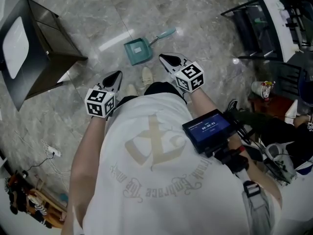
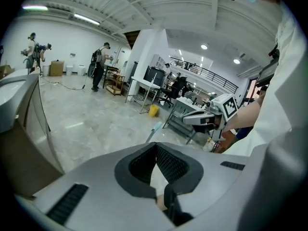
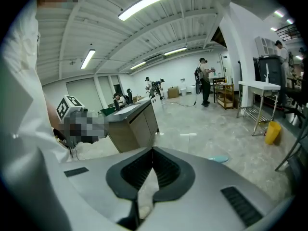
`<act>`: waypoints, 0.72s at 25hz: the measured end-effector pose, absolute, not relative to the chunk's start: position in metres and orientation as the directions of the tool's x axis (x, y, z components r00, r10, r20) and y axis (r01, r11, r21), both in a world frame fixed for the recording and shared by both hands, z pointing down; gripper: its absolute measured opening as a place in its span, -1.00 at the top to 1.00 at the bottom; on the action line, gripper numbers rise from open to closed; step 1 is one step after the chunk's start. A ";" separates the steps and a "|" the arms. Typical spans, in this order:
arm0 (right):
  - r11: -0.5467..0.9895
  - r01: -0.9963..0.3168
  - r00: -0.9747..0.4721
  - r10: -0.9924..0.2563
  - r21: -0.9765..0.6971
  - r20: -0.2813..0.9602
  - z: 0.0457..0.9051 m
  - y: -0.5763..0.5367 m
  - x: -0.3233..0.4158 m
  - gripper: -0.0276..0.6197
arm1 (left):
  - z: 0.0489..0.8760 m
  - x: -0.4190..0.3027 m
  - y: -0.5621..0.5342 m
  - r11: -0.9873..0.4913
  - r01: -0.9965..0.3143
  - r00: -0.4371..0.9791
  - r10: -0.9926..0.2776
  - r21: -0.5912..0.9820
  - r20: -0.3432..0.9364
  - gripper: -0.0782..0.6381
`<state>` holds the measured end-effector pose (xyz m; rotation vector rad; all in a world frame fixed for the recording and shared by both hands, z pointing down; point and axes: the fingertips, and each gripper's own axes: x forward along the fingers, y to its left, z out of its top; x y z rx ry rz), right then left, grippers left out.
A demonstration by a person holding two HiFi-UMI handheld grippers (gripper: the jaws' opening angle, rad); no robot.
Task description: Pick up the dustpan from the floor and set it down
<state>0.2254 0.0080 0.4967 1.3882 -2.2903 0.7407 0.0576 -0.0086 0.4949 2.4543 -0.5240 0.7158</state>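
1. The marble floor [image 1: 98, 13] is stretching out below us, with a dark cabinet [image 1: 49, 50] standing on it at the left.
2. The teal dustpan [image 1: 138, 51] is lying flat on the floor just beyond our shoes [image 1: 146, 76], its handle pointing away to the right.
3. We are holding the right hand-held gripper [image 1: 164, 58] near the dustpan, its jaws pressed together on nothing.
4. We are holding the left hand-held gripper [image 1: 117, 74] farther off, likewise closed and empty.

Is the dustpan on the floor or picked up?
On the floor. The dustpan lies flat there, apart from the left gripper and right gripper.
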 end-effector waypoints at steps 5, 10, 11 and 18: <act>0.390 -0.880 -0.471 -0.659 -0.270 0.586 0.524 -0.024 0.246 0.87 | 0.512 0.070 -0.028 -0.761 -0.515 0.767 -0.203 0.395 0.609 0.75; 0.424 -0.864 -0.498 -0.645 -0.271 0.580 0.524 -0.035 0.240 0.87 | 0.509 0.066 -0.023 -0.750 -0.535 0.752 -0.213 0.389 0.623 0.75; 0.434 -0.861 -0.502 -0.640 -0.265 0.582 0.524 -0.036 0.239 0.87 | 0.509 0.066 -0.022 -0.750 -0.535 0.752 -0.213 0.390 0.624 0.75; 0.496 -0.837 -0.521 -0.597 -0.230 0.610 0.527 -0.035 0.237 0.87 | 0.505 0.063 -0.014 -0.744 -0.547 0.743 -0.222 0.383 0.631 0.75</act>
